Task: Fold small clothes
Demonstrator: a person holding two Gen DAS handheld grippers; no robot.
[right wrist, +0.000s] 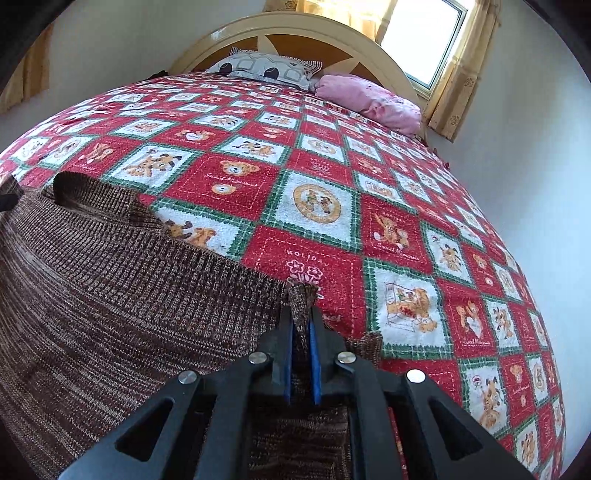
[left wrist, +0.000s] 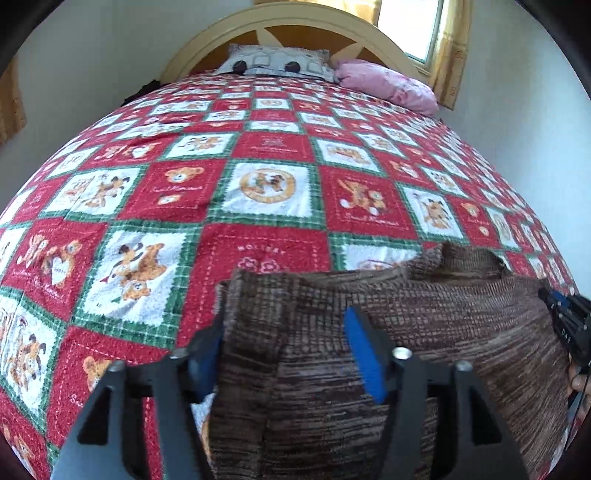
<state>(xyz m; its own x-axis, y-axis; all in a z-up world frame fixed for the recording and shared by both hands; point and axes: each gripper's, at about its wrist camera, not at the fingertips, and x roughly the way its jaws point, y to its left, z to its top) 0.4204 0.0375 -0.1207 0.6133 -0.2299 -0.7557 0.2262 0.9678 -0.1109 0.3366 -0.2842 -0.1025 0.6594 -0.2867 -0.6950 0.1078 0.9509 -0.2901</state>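
A brown knitted garment (left wrist: 424, 325) lies at the near edge of the bed, spread between both grippers; it also fills the left of the right wrist view (right wrist: 110, 295). My left gripper (left wrist: 288, 347) is open, its blue pads wide apart with a corner of the garment between them. My right gripper (right wrist: 301, 332) is shut on a bunched edge of the garment, which sticks up beyond the fingertips. The right gripper's body shows at the right edge of the left wrist view (left wrist: 569, 325).
The bed is covered by a red, white and green teddy-bear quilt (left wrist: 269, 184). A grey patterned pillow (left wrist: 273, 62) and a pink pillow (left wrist: 384, 83) lie by the arched headboard (right wrist: 295, 26). A window with yellow curtains (right wrist: 436, 40) is at the back right.
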